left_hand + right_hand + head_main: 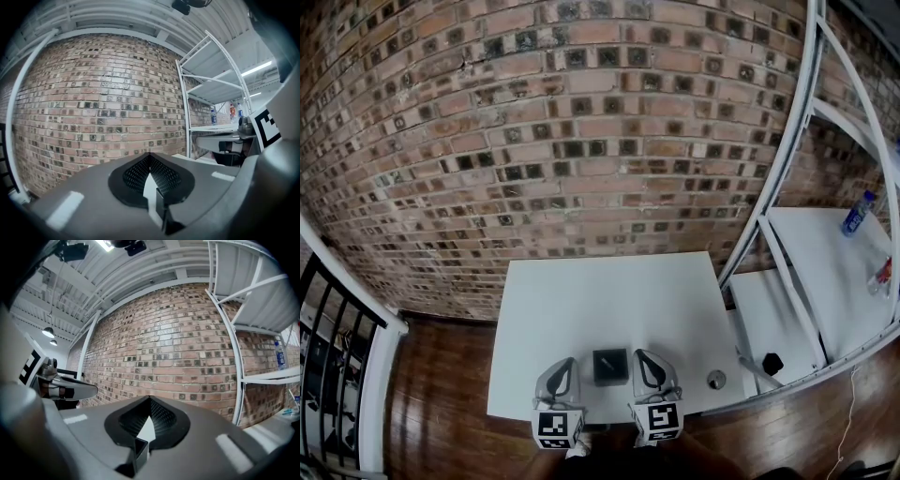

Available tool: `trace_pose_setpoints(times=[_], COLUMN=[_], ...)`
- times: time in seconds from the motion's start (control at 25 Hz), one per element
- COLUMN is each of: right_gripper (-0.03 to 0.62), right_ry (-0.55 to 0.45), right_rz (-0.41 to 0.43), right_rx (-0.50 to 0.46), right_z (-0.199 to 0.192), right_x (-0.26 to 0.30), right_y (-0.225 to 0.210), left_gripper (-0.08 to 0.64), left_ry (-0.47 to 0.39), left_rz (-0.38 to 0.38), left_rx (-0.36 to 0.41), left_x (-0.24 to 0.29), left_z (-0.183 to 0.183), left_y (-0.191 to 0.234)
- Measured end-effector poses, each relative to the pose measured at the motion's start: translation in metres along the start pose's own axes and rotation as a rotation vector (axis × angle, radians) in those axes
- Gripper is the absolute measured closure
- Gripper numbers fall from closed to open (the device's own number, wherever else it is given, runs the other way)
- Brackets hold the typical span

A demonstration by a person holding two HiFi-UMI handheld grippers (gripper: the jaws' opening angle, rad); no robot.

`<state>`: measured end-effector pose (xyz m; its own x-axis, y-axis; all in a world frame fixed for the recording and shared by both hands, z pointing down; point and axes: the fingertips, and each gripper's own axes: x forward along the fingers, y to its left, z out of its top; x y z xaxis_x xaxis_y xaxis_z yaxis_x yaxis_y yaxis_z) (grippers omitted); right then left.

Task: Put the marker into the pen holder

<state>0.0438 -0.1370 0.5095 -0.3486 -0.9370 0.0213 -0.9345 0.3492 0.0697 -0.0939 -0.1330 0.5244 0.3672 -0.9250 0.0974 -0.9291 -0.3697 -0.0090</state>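
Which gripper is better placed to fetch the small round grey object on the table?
Right, probably: the right gripper sits between the pen holder and that round object; the left gripper is beyond the holder.

The table (600,300) is plain white, the pen holder (610,366) black, and the wall (581,141) red-brown brick dotted with dark squares. The left gripper (564,364) and right gripper (645,358) are grey with black-and-white square patterns. The floor (441,394) is glossy dark brown.

table (600,309): smooth matt | floor (441,394): glossy wood | wall (581,122): rough brick | shelf (825,272): painted metal | pen holder (610,366): matt black
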Motion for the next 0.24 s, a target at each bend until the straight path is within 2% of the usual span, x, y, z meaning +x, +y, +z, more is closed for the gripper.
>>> trace_pose_setpoints(times=[0.24], right_gripper=[0.591], right_ry=[0.002], right_rz=[-0.004], right_rx=[0.002], right_z=[0.0008], right_x=[0.0004], right_y=[0.0010], left_gripper=[0.546], left_ry=[0.002], left_rz=[-0.007], left_rx=[0.001], left_x=[-0.0006], left_z=[0.0038], left_y=[0.0005])
